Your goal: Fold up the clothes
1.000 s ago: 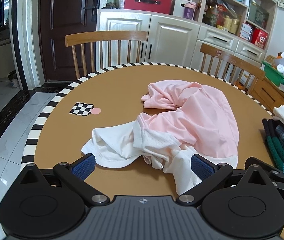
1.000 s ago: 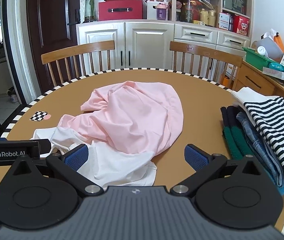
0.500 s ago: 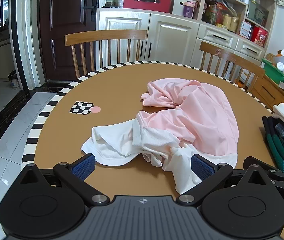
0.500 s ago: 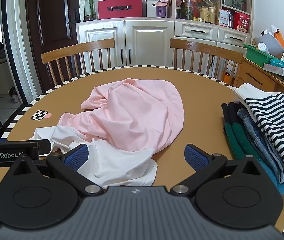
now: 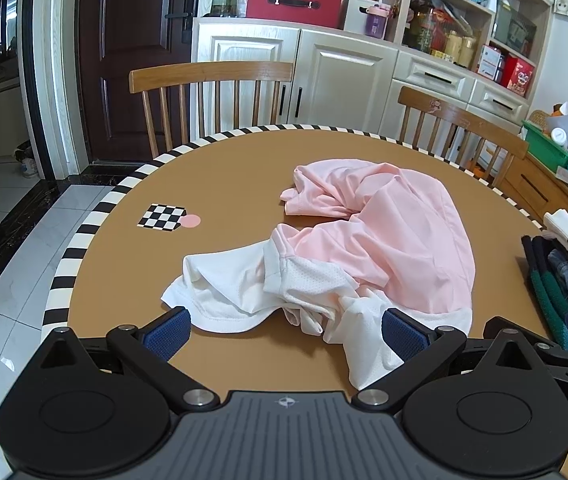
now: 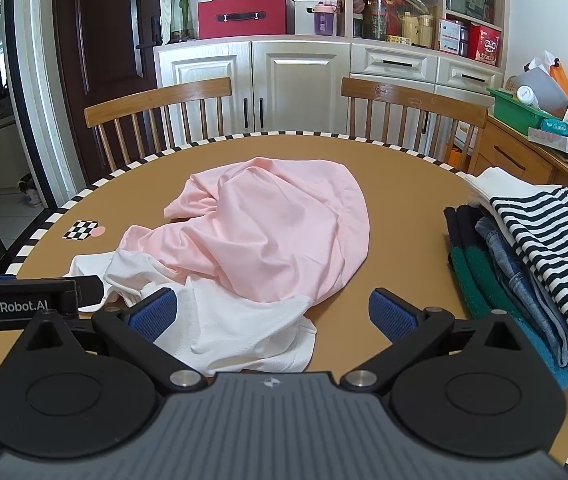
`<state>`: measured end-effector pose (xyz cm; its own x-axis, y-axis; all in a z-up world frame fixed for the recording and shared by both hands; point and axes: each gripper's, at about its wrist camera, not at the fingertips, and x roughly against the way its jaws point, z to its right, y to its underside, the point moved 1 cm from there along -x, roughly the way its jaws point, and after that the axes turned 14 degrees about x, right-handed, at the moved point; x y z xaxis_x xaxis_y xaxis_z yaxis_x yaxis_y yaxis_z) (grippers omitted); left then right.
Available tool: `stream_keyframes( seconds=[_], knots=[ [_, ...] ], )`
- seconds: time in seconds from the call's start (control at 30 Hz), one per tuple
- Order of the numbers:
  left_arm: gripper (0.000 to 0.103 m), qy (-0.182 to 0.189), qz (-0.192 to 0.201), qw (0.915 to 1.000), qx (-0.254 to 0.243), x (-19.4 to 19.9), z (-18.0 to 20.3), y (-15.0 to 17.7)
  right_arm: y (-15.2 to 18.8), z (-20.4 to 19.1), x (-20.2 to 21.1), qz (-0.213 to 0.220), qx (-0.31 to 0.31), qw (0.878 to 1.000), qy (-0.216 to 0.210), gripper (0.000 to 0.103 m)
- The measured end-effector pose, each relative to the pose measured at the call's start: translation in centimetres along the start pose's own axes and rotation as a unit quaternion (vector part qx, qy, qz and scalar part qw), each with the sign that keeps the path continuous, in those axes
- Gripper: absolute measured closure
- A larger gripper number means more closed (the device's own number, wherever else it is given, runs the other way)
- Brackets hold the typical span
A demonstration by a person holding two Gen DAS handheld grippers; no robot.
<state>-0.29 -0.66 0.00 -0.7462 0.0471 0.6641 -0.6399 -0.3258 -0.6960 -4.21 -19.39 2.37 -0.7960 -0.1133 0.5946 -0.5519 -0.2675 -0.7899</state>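
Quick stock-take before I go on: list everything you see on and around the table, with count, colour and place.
Garment: one, pink and white, crumpled at the table's middle.
Folded clothes stack: one pile, striped top over denim and green-black knit, right edge of the table.
Checkerboard marker: one, black and white with a pink dot, left part of the table.
Table: one, round, brown with a black-white striped rim.
Chairs: two, wooden, behind the table.
Cabinet: one, white, against the back wall.
Red box: one, on the cabinet.
Green bin: one, on the side counter at right.
Left gripper: open, above the near table edge.
Right gripper: open, over the white hem.
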Motion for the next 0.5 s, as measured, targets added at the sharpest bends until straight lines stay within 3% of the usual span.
stream_keyframes(
  seconds=[0.5],
  knots=[
    [0.0,0.0,-0.003,1.0,0.004,-0.05,-0.24,-0.06,0.03,-0.06,0.0,-0.005,0.0,1.0,0.001,0.0]
  ],
)
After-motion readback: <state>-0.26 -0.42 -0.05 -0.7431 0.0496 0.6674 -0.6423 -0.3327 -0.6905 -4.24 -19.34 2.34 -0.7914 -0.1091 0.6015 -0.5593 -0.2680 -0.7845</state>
